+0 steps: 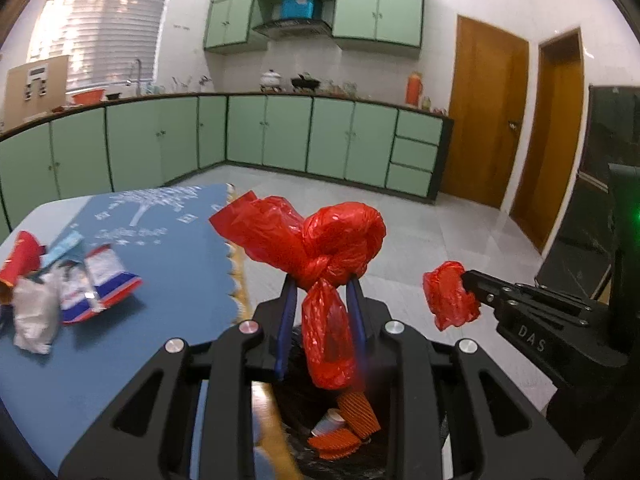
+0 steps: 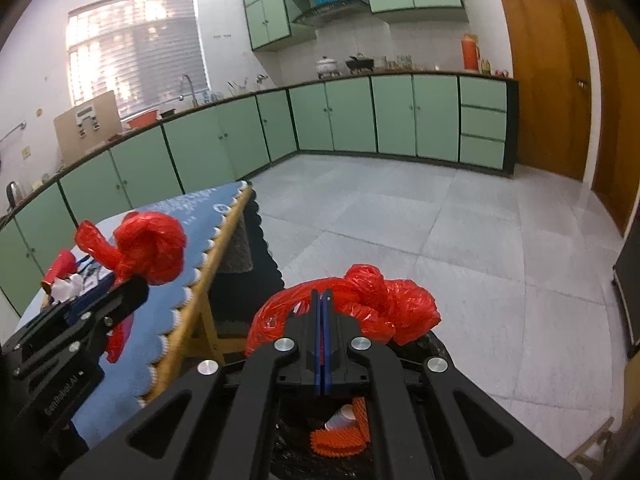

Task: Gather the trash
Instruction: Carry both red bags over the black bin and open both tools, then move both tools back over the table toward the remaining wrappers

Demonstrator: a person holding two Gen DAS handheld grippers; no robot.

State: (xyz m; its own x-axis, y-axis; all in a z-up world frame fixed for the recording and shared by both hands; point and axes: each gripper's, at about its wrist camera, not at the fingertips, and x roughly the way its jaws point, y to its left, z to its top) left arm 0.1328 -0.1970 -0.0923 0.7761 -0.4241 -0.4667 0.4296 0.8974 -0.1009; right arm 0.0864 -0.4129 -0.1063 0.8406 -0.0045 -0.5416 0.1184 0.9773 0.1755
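Each red bag (image 1: 320, 240) is pinched: one knotted in the left tongs (image 1: 320, 280), one by the pressed-together right tongs (image 2: 322, 298). Both should be released only over the bin (image 1: 320, 460), not the worktop (image 1: 168, 264).

Knotted red plastic bag (image 1: 320, 248) hangs above wrappers (image 1: 344, 432) in bin.

Bin (image 1: 404, 456) under both grippers mostly hidden by gripper bodies; only a dark liner patch with orange ridged scraps (image 1: 352, 424) and a small cup (image 2: 340, 418) shows. Wrapper pile (image 1: 60, 280) on the table is motion-blurred, print unreadable, left edge cropped. Right gripper's red plastic (image 2: 360, 300) partly behind its fingers. Countertop items too small to identify.
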